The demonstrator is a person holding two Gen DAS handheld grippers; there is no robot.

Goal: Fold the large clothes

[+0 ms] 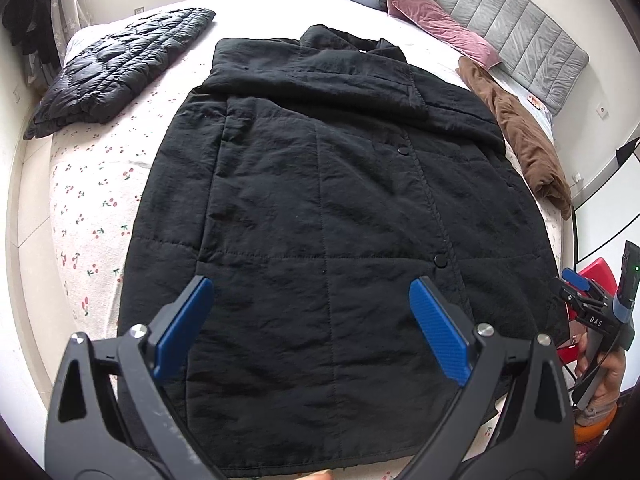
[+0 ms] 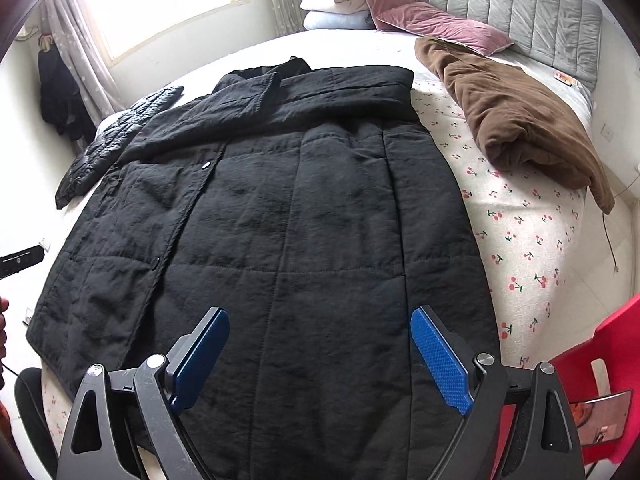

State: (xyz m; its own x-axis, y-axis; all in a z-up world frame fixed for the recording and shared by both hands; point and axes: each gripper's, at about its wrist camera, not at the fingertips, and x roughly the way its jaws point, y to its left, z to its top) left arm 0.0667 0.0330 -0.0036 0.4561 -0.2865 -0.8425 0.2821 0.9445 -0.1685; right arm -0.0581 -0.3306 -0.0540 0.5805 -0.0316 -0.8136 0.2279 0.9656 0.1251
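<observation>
A long black quilted coat (image 1: 320,200) lies flat on the bed, front up, collar at the far end, hem toward me. Both sleeves are folded across its chest. It also shows in the right wrist view (image 2: 280,220). My left gripper (image 1: 312,292) is open and empty, hovering above the coat's lower part near the hem. My right gripper (image 2: 320,320) is open and empty, above the lower right part of the coat. The right gripper also appears at the right edge of the left wrist view (image 1: 588,300), held in a hand.
The bed (image 2: 520,220) has a cherry-print sheet. A folded black puffer jacket (image 1: 120,68) lies far left, a folded brown garment (image 2: 520,120) right. Pink pillows (image 2: 432,20) and white bedding sit by the grey headboard (image 2: 520,4). A red chair (image 2: 600,360) stands at the near right.
</observation>
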